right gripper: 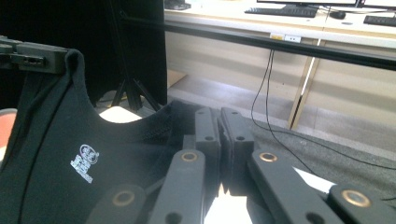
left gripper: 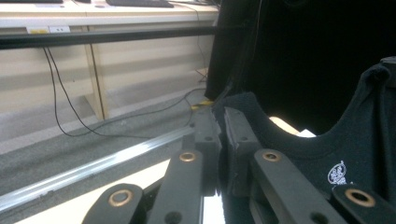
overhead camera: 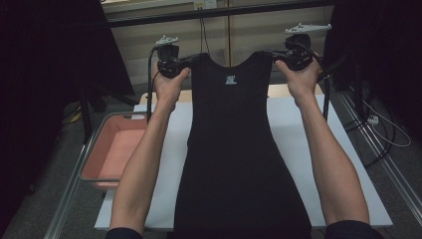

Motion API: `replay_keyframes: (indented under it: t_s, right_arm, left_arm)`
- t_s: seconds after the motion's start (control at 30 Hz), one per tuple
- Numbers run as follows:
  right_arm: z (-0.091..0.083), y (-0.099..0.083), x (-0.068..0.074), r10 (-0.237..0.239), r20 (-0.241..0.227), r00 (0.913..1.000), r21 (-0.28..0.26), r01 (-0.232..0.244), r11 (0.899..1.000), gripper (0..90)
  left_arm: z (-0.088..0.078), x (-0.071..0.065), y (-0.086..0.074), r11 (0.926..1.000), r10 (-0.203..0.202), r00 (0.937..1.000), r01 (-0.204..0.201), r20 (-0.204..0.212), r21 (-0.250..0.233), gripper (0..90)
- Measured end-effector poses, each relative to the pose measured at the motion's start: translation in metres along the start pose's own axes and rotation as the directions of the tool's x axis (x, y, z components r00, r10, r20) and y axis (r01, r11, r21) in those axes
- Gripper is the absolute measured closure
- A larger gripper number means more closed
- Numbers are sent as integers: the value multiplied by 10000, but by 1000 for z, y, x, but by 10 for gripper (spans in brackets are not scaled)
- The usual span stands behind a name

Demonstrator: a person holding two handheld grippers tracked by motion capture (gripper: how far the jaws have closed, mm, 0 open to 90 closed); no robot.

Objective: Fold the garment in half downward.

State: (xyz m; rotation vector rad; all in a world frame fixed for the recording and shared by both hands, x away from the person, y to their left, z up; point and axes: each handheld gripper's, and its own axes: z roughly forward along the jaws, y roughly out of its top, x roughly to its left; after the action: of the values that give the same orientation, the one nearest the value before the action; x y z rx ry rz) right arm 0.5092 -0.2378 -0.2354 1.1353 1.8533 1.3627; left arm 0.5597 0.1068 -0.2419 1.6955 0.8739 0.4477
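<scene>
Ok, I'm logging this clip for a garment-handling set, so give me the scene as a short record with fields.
garment: black sleeveless fabric top with small white neck print, held up, hanging over the table
left tool: shut on the top's left shoulder strap
right tool: shut on the right strap
surface: white rectangular table top
beside it: pink plastic tray, at the table's left edge

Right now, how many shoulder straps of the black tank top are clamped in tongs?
2. The left tongs pinch the left strap of the black tank top; the right tongs pinch its right strap, holding it hanging above the white table.
</scene>
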Motion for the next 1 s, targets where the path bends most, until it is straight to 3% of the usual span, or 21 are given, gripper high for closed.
replay_keyframes:
  t_s: [0.23,0.6,0.77,0.83,0.93,1.0]
  right_arm:
    - [-4,17,-2,-47,91,9999,-161,48,9999,871]
    - [-21,47,-4,-18,-26,10000,-1058,15,9944,872]
    - [-21,34,-4,-58,-145,9999,-946,44,9955,871]
    - [-20,23,-3,-35,-216,9998,-875,16,9962,872]
    - [-19,7,-3,41,-301,9995,-722,-62,9974,872]
    - [-20,-3,-1,-148,-354,9993,-603,127,9981,872]
  left_arm:
    - [-2,-3,16,9995,228,9997,-231,-118,-202,854]
    - [-15,-15,48,9962,489,9988,-495,-101,-713,854]
    - [-15,-17,34,9969,433,9989,-421,170,-658,854]
    - [-18,-18,27,9971,311,9987,-282,404,-712,854]
    - [-22,-20,16,9973,377,9985,-351,395,-650,854]
    - [-25,-22,9,9975,438,9979,-410,482,-581,854]
